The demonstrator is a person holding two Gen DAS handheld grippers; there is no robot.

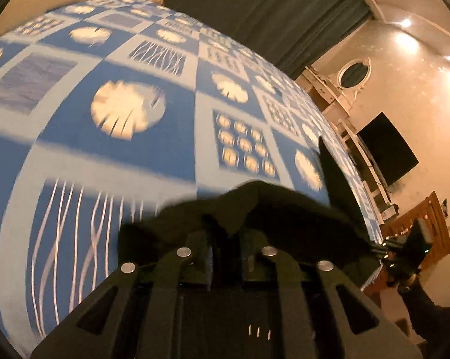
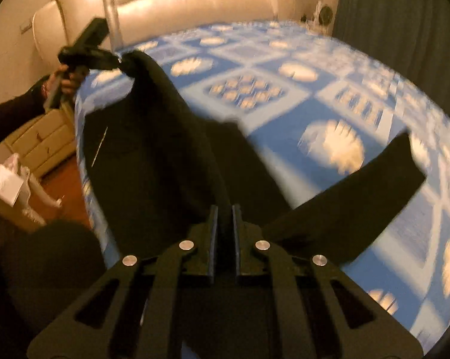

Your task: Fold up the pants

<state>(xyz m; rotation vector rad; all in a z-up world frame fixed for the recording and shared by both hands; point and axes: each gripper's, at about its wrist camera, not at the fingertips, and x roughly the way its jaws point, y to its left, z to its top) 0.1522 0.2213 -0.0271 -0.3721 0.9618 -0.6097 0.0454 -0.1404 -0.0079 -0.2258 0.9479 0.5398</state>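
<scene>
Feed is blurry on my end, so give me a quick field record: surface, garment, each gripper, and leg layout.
surface: bed with blue patterned sheet
garment: black pants, partly lifted off the sheet
left gripper: shut on pants, holding one corner up near the bed edge
right gripper: shut on pants
legs: one pant leg spread out to the right on the sheet
fold state: not yet folded

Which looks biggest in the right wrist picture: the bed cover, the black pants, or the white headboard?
1. Bed cover, biggest.
2. Black pants, though nearness to the camera inflates them.
3. White headboard, smallest, but it is farthest away.
</scene>
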